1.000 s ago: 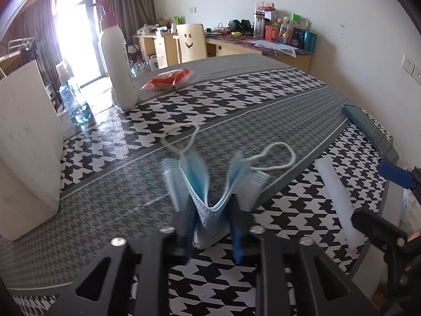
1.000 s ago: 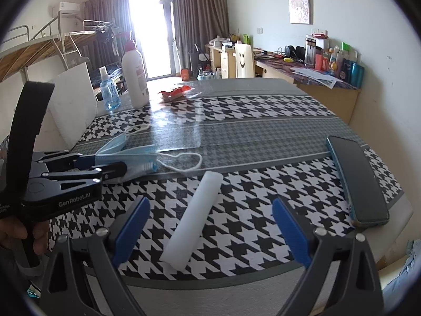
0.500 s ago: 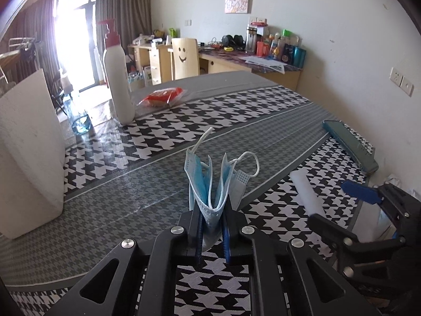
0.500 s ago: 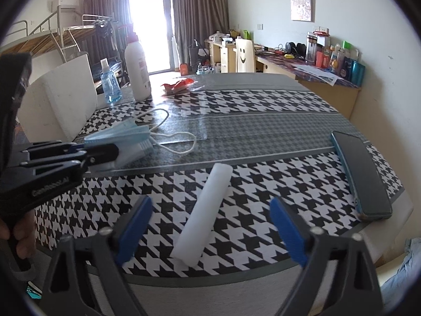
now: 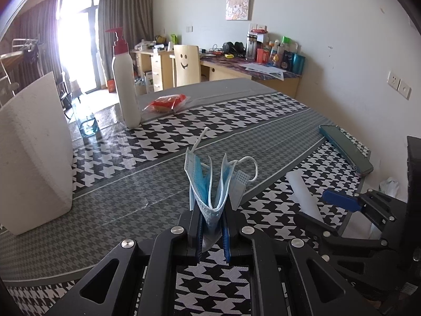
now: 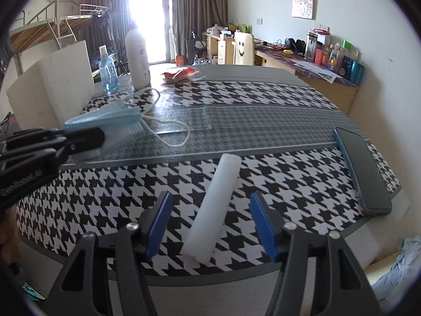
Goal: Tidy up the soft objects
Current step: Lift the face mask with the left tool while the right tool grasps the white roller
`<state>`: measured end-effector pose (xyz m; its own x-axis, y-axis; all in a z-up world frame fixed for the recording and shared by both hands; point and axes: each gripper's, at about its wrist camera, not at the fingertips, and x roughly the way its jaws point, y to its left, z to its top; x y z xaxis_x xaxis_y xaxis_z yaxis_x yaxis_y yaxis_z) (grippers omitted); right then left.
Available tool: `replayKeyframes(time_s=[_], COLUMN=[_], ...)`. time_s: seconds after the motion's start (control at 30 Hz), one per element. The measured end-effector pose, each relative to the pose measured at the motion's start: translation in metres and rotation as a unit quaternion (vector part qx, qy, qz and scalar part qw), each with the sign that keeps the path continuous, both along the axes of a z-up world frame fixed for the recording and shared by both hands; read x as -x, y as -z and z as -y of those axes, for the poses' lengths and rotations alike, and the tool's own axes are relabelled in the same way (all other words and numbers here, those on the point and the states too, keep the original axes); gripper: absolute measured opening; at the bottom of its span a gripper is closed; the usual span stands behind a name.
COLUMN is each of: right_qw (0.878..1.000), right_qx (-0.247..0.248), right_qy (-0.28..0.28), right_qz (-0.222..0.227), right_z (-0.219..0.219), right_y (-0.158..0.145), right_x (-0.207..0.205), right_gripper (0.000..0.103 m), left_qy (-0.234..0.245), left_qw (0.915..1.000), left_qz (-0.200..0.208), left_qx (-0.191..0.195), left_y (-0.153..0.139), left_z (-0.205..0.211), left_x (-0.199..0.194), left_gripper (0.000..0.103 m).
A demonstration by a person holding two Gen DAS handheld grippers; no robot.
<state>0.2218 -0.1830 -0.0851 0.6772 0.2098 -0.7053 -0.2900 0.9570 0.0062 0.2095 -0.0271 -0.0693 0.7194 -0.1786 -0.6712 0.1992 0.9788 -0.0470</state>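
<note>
Right now the left claw (image 5: 212, 233) is clamping tight on a folded blue face mask (image 5: 210, 184), which is standing up between its blue pads, ear loops dangling off to the side. In the right wrist view that same mask (image 6: 105, 121) is sticking out past the left claw's tip (image 6: 79, 138) over the checked worktop (image 6: 276, 100), one white loop trailing down onto the glossy surface.

The right claw (image 6: 210, 226) is sitting half open, its jaws having just been closing in, with the near end of a white foam stick (image 6: 213, 210) lying between them; the pads are not touching it. The stick is lying flat on the black-and-white pattern, pointing away from the camera. A dark phone (image 6: 363, 173) is resting near the worktop's right edge. At the far left, a white pump bottle (image 5: 125, 87), a small blue spray bottle (image 6: 107, 72) and a red packet (image 5: 167, 102) are standing near a white foam block (image 5: 34, 152).
</note>
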Motion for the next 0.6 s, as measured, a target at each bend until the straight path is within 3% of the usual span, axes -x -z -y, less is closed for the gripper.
replayKeyframes(time_s=[0.33,0.6], right_qw=[1.0,1.0], right_qx=[0.005,0.008], right_qy=[0.007,0.018], right_qz=[-0.018,-0.019], right_z=[-0.006,-0.006], right_y=[0.007,0.008], right_x=[-0.001,-0.001], right_gripper=[0.043,0.037], left_qy=[-0.01,-0.017], left_qw=[0.9999,0.9998], left_qz=[0.004,0.012], left_qx=[-0.003,-0.002], left_y=[-0.003,-0.008], left_z=[-0.004,-0.01], left_x=[0.011,0.018], left_gripper=[0.012,0.012])
